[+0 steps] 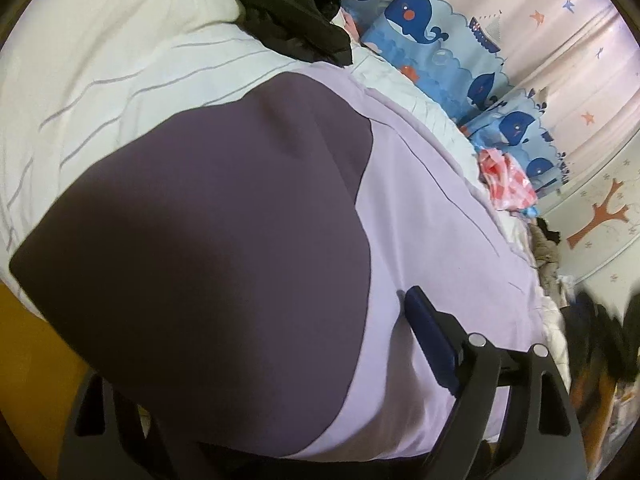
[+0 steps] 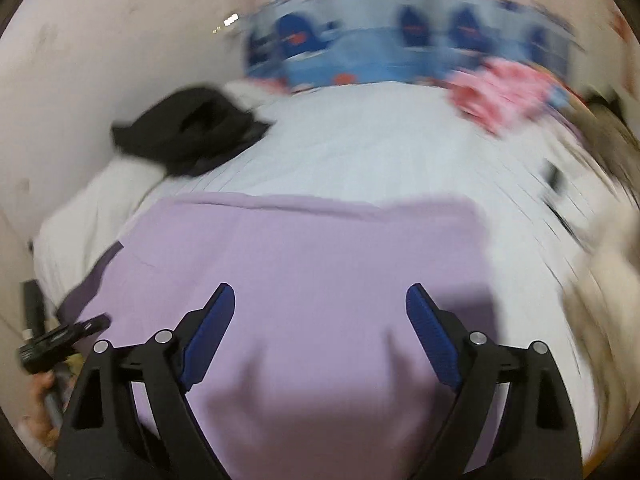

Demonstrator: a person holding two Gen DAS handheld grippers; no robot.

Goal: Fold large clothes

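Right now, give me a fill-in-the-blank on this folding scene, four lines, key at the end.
1. The right gripper hangs over the lilac garment with its jaws ____.
2. The garment's darker panel is ____.
3. The garment lies on a white striped ____.
4. The blue fabric by the wall is printed with ____.

Missing: open; purple; bed; whales

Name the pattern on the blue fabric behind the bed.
Dark blue whales on the light blue fabric; sharpest in the left wrist view.

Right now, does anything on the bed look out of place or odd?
Yes. The dark purple panel drapes over the left gripper, hiding one finger. A black garment lies crumpled on the bed, and the right wrist view is motion-blurred. The right gripper is open above the lilac garment.
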